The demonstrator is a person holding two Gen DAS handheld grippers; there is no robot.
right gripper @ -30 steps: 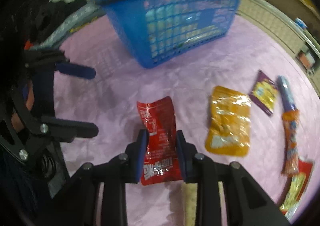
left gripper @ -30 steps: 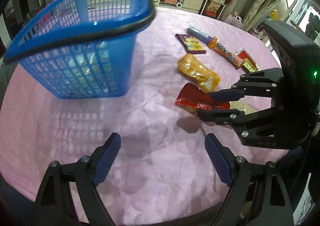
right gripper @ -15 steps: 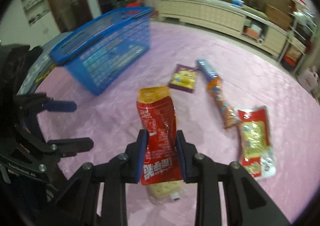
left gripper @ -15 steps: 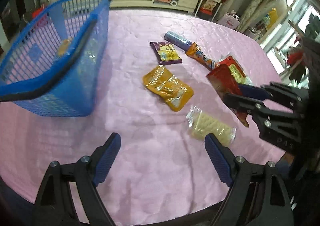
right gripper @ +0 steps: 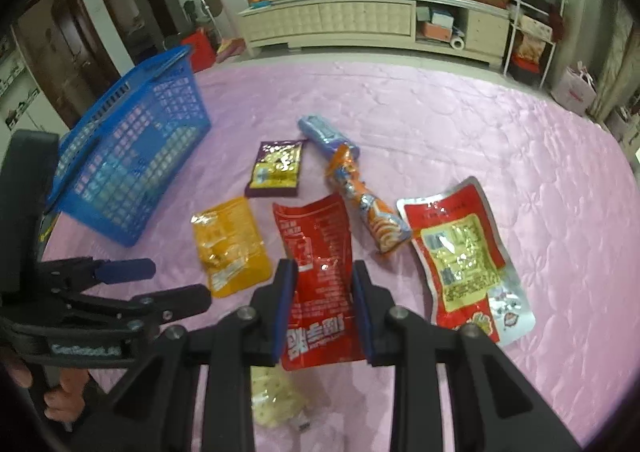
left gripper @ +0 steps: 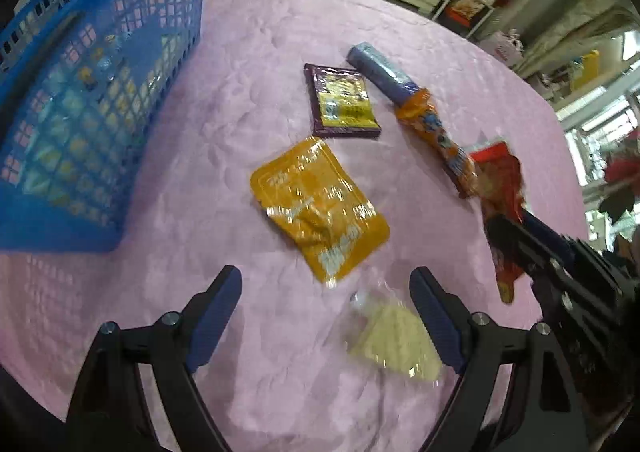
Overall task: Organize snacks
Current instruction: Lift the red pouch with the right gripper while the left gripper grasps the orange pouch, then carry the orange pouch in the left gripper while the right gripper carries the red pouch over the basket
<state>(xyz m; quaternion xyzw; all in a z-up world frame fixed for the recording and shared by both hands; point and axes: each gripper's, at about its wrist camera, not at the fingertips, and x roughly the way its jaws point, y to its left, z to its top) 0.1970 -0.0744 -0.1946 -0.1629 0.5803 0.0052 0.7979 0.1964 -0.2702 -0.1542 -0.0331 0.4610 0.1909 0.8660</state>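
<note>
- On the pink quilt (right gripper: 440,124), snack packs lie scattered, with a blue basket (right gripper: 132,168) standing at the left of both views.
- Right gripper (right gripper: 323,308): its jaws are clamped on a red pack (right gripper: 316,252), which is lifted off the quilt; the pack's top sticks out past the blue pads, its printed bottom hangs below them.
- From the left wrist view the same red pack (left gripper: 502,188) shows at the right edge, pinched in the right gripper (left gripper: 516,228), blurred.
- Left gripper (left gripper: 326,308): jaws wide apart, nothing between the pads; it hangs over the quilt just above a clear pack of pale crackers (left gripper: 394,344), whose edge lies by the right-hand finger.
- Seen from the right wrist, the left gripper (right gripper: 168,280) sits at lower left, a hand (right gripper: 60,392) on its grip.
- A yellow pack (left gripper: 320,208) lies flat between the basket and the other snacks, near the left gripper's fingers but apart from them.
- A purple pack (left gripper: 342,102) lies beyond the yellow one.
- Beside it runs a long tube pack (left gripper: 420,116), blue at the far end, orange at the near end.
- A red-and-clear pouch (right gripper: 460,256) lies just right of the tube's near end.
- Through the basket's mesh some pale packs can be seen; which ones I cannot tell.
- The crackers (right gripper: 276,396) show under the right gripper, partly hidden.
</note>
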